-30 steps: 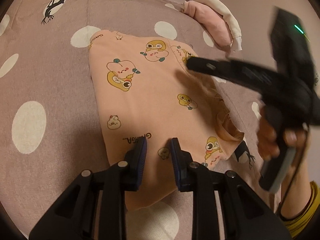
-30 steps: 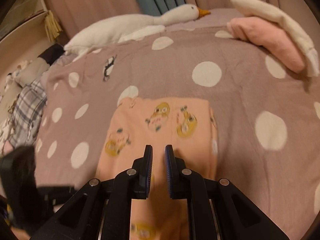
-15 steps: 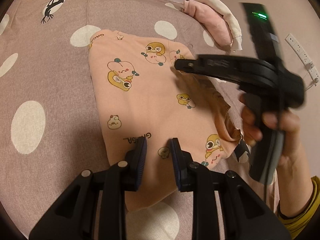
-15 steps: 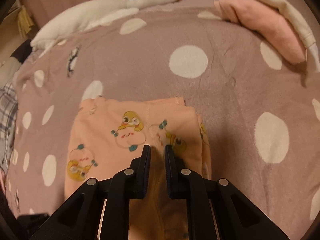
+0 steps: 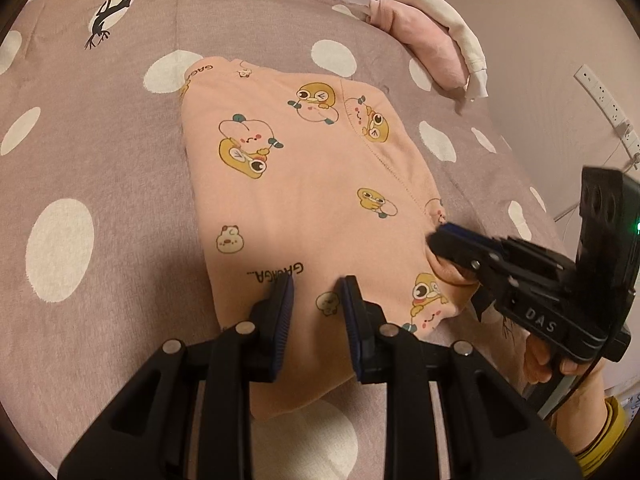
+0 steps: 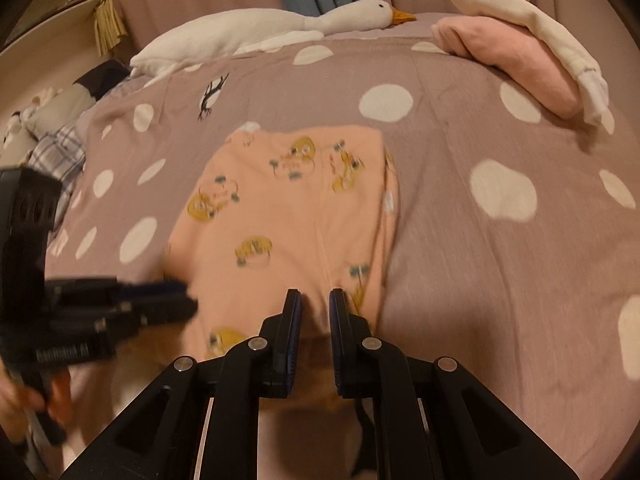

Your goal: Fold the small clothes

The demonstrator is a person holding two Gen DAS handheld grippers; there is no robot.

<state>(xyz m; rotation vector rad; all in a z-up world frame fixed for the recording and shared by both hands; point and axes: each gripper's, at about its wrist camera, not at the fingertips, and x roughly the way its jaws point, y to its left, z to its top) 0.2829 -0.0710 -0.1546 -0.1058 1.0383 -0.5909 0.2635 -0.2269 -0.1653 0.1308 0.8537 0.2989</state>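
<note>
Right gripper (image 5: 440, 240) now lower, at peach garment's (image 5: 312, 200) near-right edge.

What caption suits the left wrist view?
Open left gripper over folded peach garment; right gripper at its right edge.

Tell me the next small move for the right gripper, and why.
Probably close the right gripper on the near hem of the peach garment. Its jaws stand open right at that edge, nothing is held, and the left gripper waits open on the same hem.
</note>
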